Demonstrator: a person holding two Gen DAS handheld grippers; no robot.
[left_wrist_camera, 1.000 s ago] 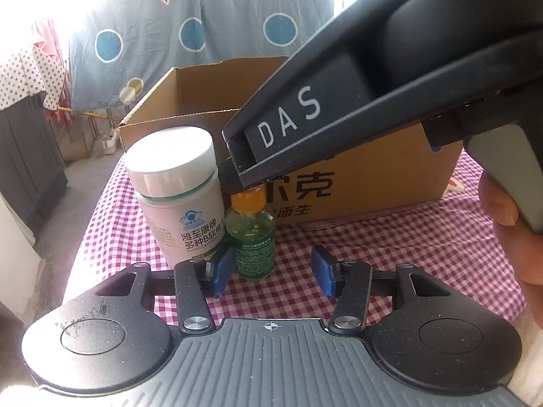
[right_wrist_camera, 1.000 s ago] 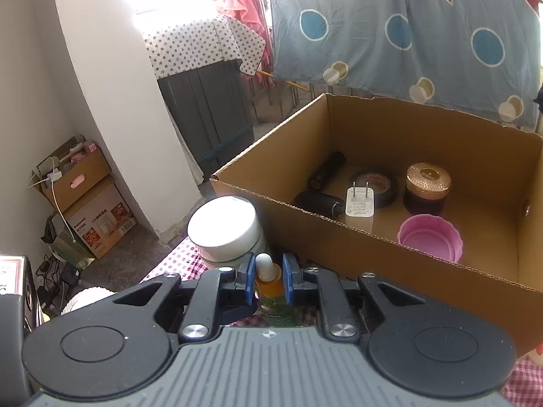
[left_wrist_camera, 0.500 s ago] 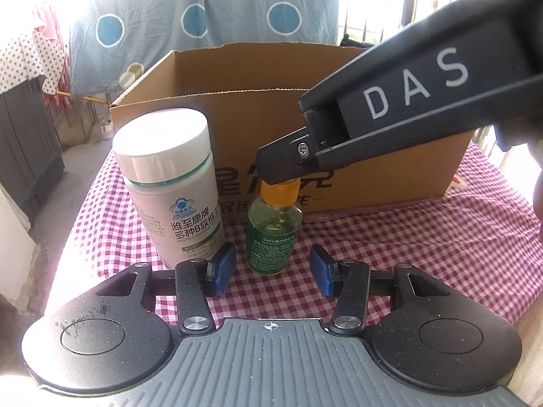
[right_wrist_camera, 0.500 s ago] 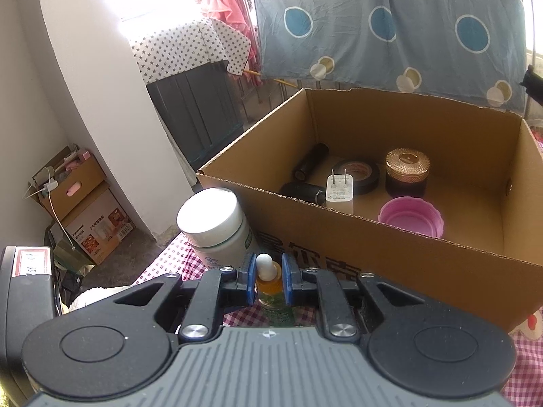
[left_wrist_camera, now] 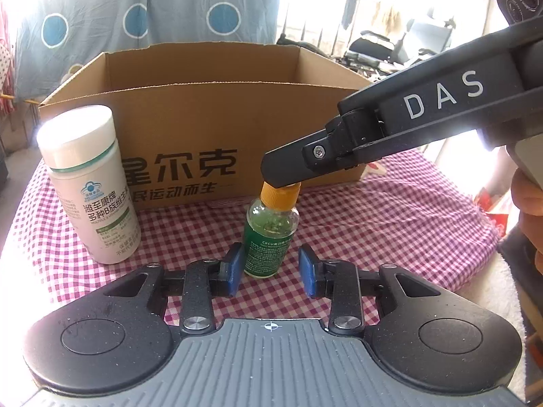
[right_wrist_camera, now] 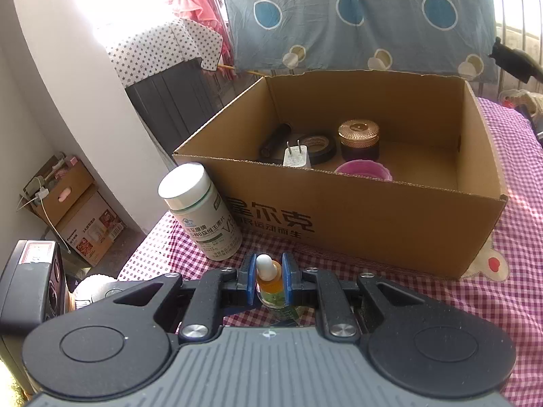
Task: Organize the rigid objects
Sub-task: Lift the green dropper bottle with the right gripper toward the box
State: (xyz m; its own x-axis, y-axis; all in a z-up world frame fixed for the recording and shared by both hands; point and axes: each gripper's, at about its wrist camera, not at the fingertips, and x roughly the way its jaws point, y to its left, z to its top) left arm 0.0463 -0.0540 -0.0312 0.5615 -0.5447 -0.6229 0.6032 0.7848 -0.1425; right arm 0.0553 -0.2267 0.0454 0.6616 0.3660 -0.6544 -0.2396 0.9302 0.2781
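Observation:
A small green dropper bottle (left_wrist_camera: 269,237) with an orange collar stands on the checked cloth in front of a cardboard box (left_wrist_camera: 203,129). My right gripper (right_wrist_camera: 268,279) is shut on its orange neck (right_wrist_camera: 269,283); in the left wrist view its black finger (left_wrist_camera: 295,166) covers the bottle's top. My left gripper (left_wrist_camera: 271,268) is open and empty, with the bottle's base between its blue pads. A white vitamin bottle (left_wrist_camera: 90,183) stands to the left; it also shows in the right wrist view (right_wrist_camera: 200,210).
The box (right_wrist_camera: 373,217) holds a white plug (right_wrist_camera: 295,157), a black tape roll (right_wrist_camera: 320,144), a gold-lidded jar (right_wrist_camera: 359,139), a pink lid (right_wrist_camera: 363,171) and a dark tube (right_wrist_camera: 276,139). Off the table's left edge stand stacked cartons (right_wrist_camera: 78,213).
The right gripper has moved right and back from the box, still shut on the dropper bottle. The left gripper stays open, with the bottle now nearer its pads.

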